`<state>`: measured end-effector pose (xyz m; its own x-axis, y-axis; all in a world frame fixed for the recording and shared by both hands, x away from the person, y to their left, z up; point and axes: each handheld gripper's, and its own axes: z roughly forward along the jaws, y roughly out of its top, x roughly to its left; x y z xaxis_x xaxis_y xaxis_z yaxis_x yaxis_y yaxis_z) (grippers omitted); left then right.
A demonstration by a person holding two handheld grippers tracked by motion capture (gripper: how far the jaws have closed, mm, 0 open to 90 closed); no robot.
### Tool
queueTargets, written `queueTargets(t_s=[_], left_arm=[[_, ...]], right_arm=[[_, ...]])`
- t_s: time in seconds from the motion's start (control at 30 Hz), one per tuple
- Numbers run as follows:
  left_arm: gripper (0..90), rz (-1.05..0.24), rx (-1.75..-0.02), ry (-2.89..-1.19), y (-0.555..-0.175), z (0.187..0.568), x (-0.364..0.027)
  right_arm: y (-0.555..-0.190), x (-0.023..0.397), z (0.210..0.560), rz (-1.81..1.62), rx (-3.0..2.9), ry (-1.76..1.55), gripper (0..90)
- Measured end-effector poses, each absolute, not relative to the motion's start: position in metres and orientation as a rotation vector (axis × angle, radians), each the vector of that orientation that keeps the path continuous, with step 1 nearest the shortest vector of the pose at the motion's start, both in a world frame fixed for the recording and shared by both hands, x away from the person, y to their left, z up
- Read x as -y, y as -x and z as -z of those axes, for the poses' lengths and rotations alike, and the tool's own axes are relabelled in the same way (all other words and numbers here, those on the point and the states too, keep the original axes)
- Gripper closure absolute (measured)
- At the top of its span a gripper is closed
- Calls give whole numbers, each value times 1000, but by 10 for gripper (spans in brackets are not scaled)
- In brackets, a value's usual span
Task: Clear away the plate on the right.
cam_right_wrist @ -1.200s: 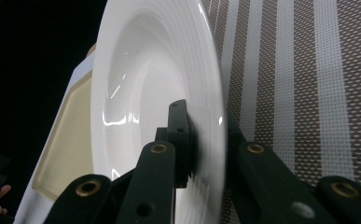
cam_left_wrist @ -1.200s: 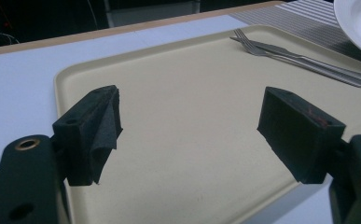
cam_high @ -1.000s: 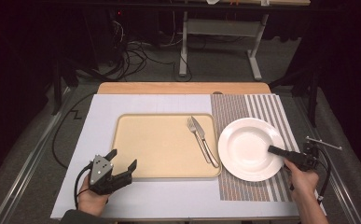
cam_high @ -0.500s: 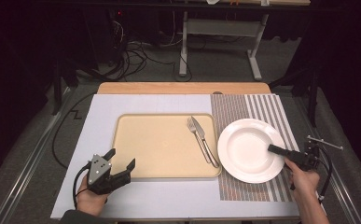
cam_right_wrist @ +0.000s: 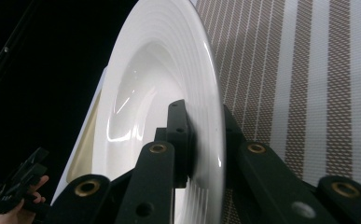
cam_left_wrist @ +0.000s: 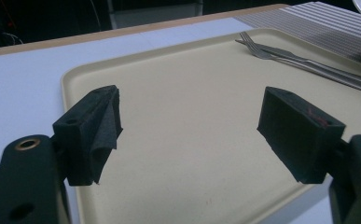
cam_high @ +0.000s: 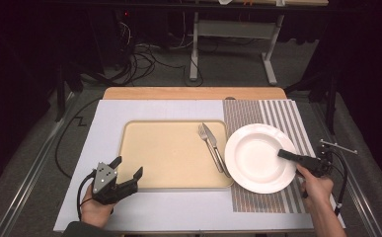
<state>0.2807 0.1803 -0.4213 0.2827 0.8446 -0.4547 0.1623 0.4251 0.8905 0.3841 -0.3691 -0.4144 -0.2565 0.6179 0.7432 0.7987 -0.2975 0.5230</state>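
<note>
Two grippers: left gripper [cam_high: 127, 171] gapes empty over beige plastic tray [cam_high: 169, 153]; right gripper [cam_high: 283, 154] pinches round white plate [cam_high: 257, 158] rim.
Plate: on striped brown-white placemat [cam_high: 272, 116], slightly overlapping the tray's right edge.
Hidden: right jaw under rim.
Beyond: metal fork and knife [cam_high: 212, 145], white tabletop [cam_high: 154, 108], dark room.

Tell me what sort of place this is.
Probably a lab or recording studio staged as a dining spot: a table bearing a tray, cutlery and a white plate on a striped placemat, with cables on the dark floor behind.
</note>
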Motion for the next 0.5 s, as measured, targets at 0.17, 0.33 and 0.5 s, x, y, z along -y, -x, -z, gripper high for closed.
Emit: queueTargets(t_s=[0.17, 0.33, 0.5], left_arm=[[223, -597, -1222, -1061, -281, 421, -180], [223, -598, -1219, -1066, -281, 421, -181], [224, -600, -1218, -1065, -281, 421, -182]], right_arm=[[-389, 361, 412, 1592, 1754, 1777, 818], [-393, 352, 409, 1584, 1766, 1754, 815], [-399, 340, 406, 1554, 1806, 1735, 816]])
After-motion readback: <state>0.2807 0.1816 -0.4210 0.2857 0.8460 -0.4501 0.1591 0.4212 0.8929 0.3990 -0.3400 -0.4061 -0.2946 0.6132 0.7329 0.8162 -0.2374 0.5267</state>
